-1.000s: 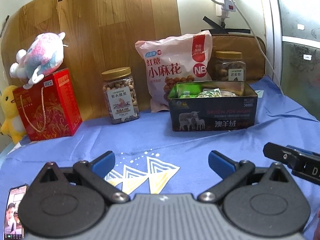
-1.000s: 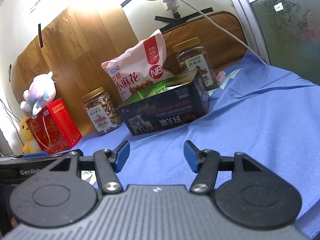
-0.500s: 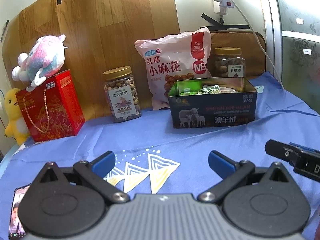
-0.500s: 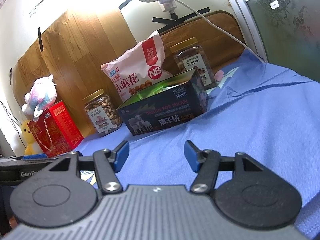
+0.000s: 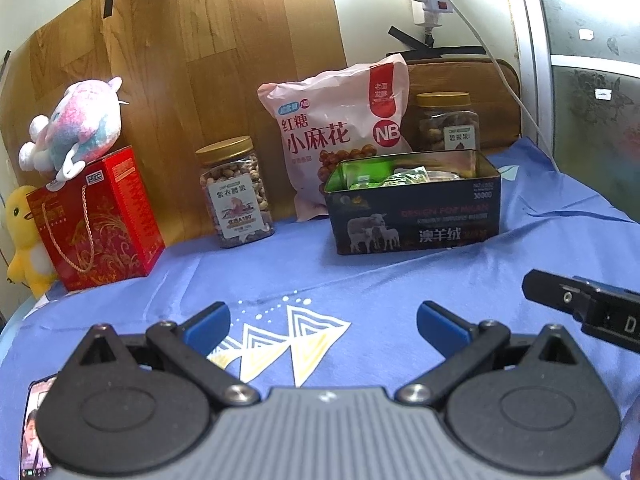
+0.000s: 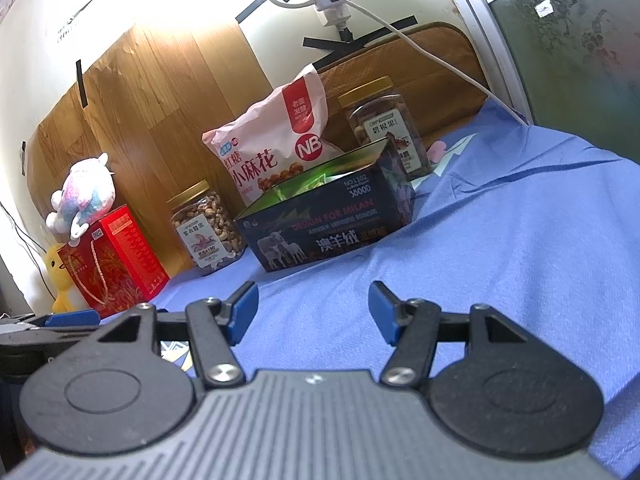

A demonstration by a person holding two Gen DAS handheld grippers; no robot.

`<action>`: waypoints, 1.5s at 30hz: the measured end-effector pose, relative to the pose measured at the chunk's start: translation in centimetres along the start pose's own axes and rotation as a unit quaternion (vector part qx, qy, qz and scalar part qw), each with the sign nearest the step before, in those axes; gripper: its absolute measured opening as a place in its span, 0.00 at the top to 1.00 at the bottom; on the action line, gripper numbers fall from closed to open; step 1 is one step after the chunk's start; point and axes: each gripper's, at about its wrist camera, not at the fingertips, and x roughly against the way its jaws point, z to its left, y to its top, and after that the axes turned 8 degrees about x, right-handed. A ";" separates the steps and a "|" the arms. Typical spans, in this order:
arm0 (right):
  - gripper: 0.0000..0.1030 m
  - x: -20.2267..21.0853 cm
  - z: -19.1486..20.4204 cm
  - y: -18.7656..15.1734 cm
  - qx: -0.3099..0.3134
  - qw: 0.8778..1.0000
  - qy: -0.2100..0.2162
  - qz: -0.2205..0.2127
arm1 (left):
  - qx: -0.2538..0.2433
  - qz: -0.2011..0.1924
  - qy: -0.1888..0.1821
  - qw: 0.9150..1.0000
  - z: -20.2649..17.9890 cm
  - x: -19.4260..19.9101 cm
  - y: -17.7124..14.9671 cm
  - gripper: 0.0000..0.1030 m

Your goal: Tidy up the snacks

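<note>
Left gripper [image 5: 323,322]: jaws apart, nothing between them, poised over the blue cloth [image 5: 360,280]. Right gripper [image 6: 312,306]: jaws likewise apart and empty, above the same cloth. An open dark tin [image 5: 414,216] stands on the cloth ahead of both grippers, well apart from them, with green packets [image 5: 370,172] inside. A pink snack bag [image 5: 340,136] leans upright just behind the tin. One nut jar [image 5: 236,192] stands left of the bag, a second jar [image 5: 448,122] behind the tin's right end. A red box [image 5: 98,220] stands far left with a plush toy [image 5: 78,128] on top.
</note>
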 end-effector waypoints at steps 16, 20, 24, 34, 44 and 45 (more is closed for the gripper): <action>0.38 0.1 0.0 -0.1 -0.001 1.000 0.000 0.000 | -0.009 0.010 0.000 1.000 -0.2 -0.2 -0.2 0.00; 0.38 0.1 0.0 -0.1 -0.001 1.000 0.001 0.001 | -0.010 0.017 0.000 1.000 -0.2 -0.5 -0.3 0.00; 0.38 0.1 0.0 -0.1 -0.001 1.000 0.000 0.001 | -0.013 0.026 0.002 1.000 -0.3 -1.0 -0.4 0.00; 0.38 -0.2 -0.2 -0.4 -0.006 1.000 0.000 0.006 | -0.017 0.043 0.003 0.999 -0.5 -1.7 -0.7 0.00; 0.38 -0.5 -0.5 -0.5 -0.012 1.000 -0.002 0.011 | -0.019 0.055 0.005 0.998 -0.6 -2.5 -1.0 0.00; 0.38 -0.5 -0.5 -0.5 -0.012 1.000 -0.002 0.011 | -0.019 0.056 0.005 0.998 -0.6 -2.5 -1.0 0.00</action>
